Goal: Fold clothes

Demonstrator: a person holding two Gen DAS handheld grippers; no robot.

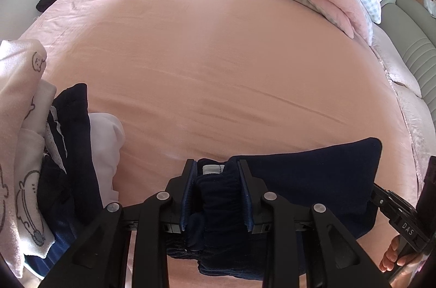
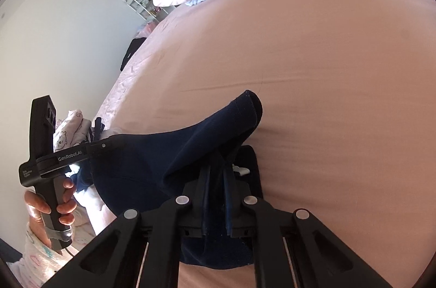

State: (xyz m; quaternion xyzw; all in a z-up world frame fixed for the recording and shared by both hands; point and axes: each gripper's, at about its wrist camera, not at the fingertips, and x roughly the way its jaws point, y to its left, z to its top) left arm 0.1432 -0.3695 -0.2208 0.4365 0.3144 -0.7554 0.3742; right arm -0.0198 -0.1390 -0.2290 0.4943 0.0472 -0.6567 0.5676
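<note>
Right wrist view: "GenRobot.AI" printed on left gripper (image 2: 69,154) handle, lower left; right gripper (image 2: 218,179) clamped on navy garment (image 2: 152,160), lower centre, above pink bedsheet (image 2: 340,97). Left wrist view: clothes pile (image 1: 41,152) at left; left gripper (image 1: 217,171) clamped on garment's waistband; "DAS" lower right.

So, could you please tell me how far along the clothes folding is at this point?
Early, it seems. In hand: the navy garment, gripped at its elastic waistband by the left tool and at a gathered part by the right tool, above the pink sheet. Nothing visibly folded yet. Left: this garment and the jumbled pile of pale printed and dark clothes beside it.
</note>
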